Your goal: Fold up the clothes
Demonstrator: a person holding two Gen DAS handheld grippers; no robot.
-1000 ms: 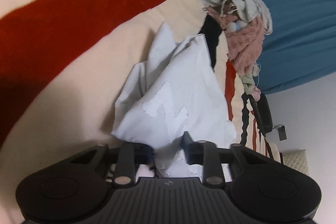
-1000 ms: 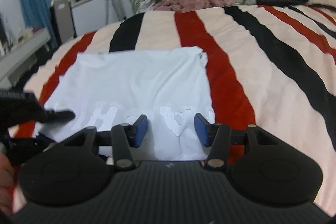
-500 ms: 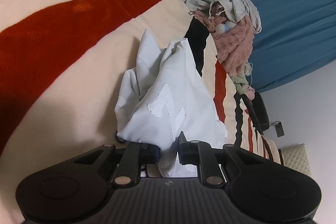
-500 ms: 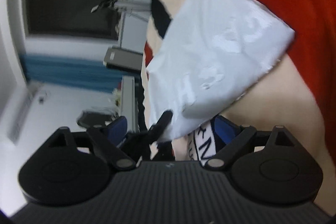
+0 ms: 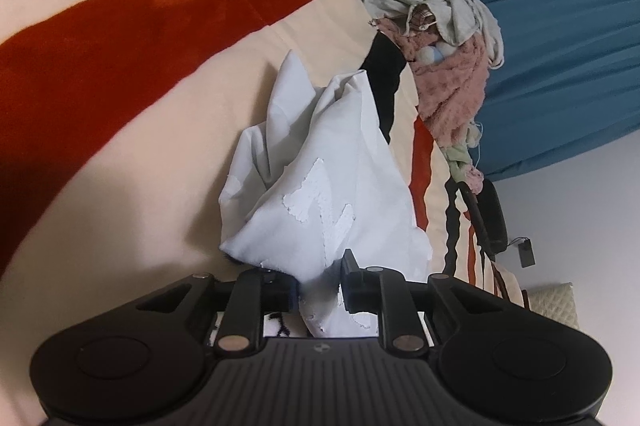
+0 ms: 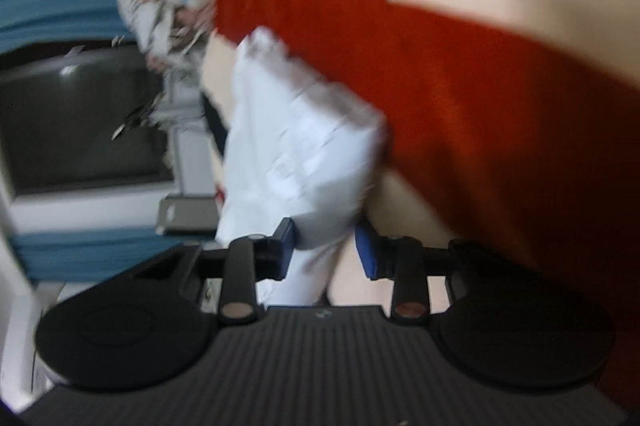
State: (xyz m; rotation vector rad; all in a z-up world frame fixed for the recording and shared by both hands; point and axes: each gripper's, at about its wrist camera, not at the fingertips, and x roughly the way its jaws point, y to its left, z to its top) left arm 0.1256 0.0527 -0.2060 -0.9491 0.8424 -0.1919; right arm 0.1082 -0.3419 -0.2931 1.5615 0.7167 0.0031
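Striped cream, red and black bedspread (image 5: pixel 120 38), laundry heap (image 5: pixel 448 66) at far end; white shirt (image 5: pixel 340 166) bunched, lifted off it; left gripper (image 5: pixel 320 276) pinching its edge; right gripper (image 6: pixel 325 244) blurred, jaws parted around cloth, grip uncertain

Your white printed t-shirt (image 5: pixel 336 162) hangs bunched over the cream, red and black striped bed blanket (image 5: pixel 120 130), its near edge between the jaws of your left gripper (image 5: pixel 320 280). Beyond the t-shirt, at the blanket's far edge, sits the heaped pile of pink and grey laundry (image 5: pixel 448 42). Your right gripper (image 6: pixel 325 246) has t-shirt cloth between its jaws too.
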